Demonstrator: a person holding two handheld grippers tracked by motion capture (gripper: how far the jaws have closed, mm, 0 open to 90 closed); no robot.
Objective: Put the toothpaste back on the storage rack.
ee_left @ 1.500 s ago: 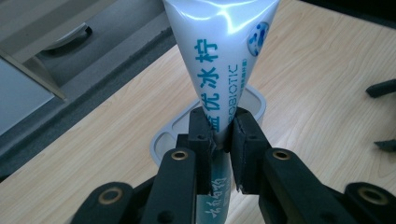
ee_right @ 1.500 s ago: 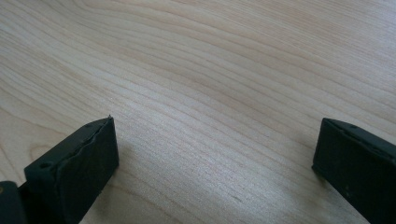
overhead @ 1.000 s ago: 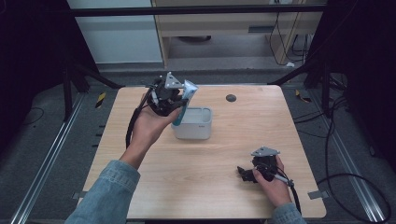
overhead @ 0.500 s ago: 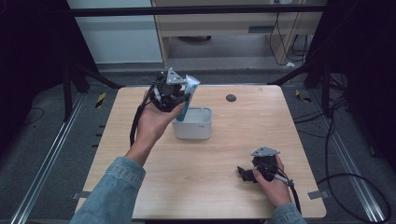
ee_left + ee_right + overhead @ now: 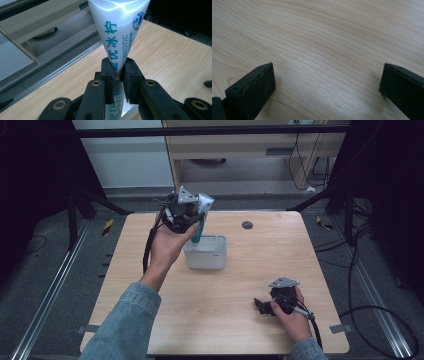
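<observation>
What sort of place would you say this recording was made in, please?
Probably a lab or workshop set up for recording. A bare wooden table stands between metal floor rails, loose cables trail over the grey floor, and dark curtains close off both sides.

tube (image 5: 199, 217) stands in the box (image 5: 205, 259), left tool (image 5: 186, 212) above, right tool (image 5: 263, 305) near the table (image 5: 235, 335) edge.

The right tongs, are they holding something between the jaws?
No, the right tongs stand wide open over the bare wooden table, with nothing between the jaws.
</observation>
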